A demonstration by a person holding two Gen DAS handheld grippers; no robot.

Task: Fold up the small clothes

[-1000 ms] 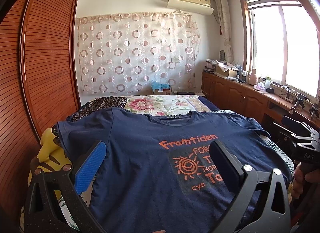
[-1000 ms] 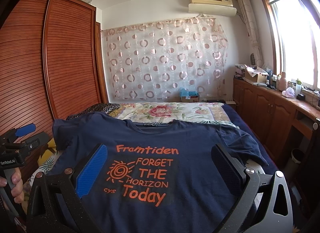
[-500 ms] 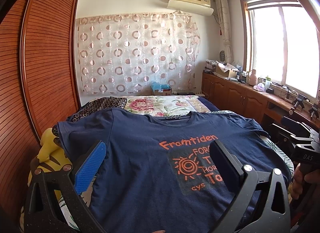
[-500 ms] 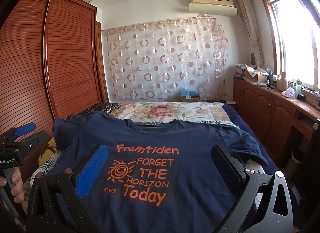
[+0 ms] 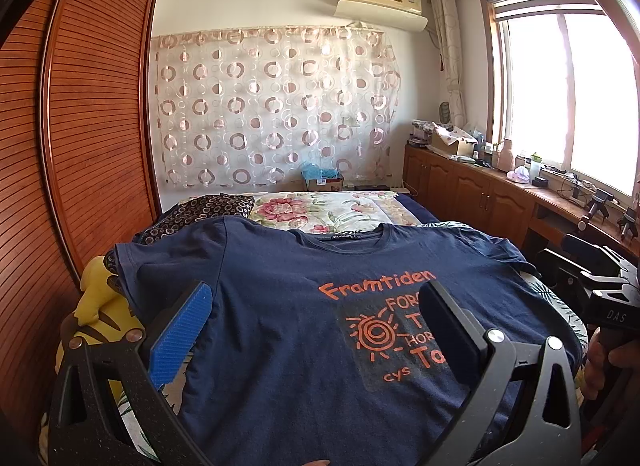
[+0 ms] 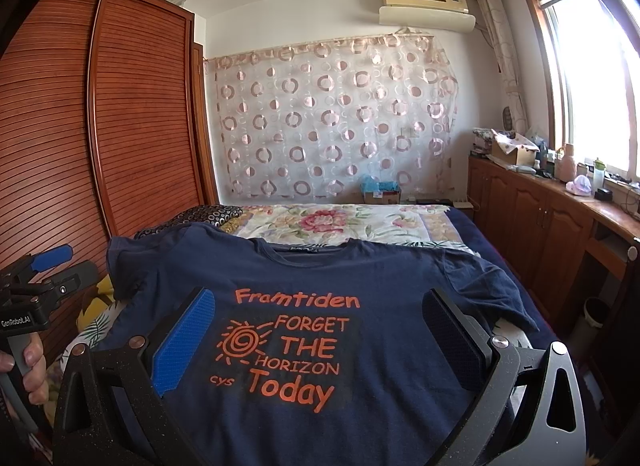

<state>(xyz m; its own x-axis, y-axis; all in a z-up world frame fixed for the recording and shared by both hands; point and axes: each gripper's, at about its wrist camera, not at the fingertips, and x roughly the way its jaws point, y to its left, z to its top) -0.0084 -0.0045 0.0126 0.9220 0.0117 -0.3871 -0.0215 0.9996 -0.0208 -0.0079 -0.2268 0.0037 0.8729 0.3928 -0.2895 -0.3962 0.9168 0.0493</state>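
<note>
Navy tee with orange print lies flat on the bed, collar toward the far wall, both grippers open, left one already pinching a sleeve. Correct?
Not quite. The left gripper pinches nothing: the left wrist view shows its jaws wide apart above the navy T-shirt with orange print. Right gripper is open too; shirt flat, collar far.

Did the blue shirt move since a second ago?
No. In the right wrist view the navy T-shirt lies spread flat, its collar in the same spot against the floral quilt as before.
</note>
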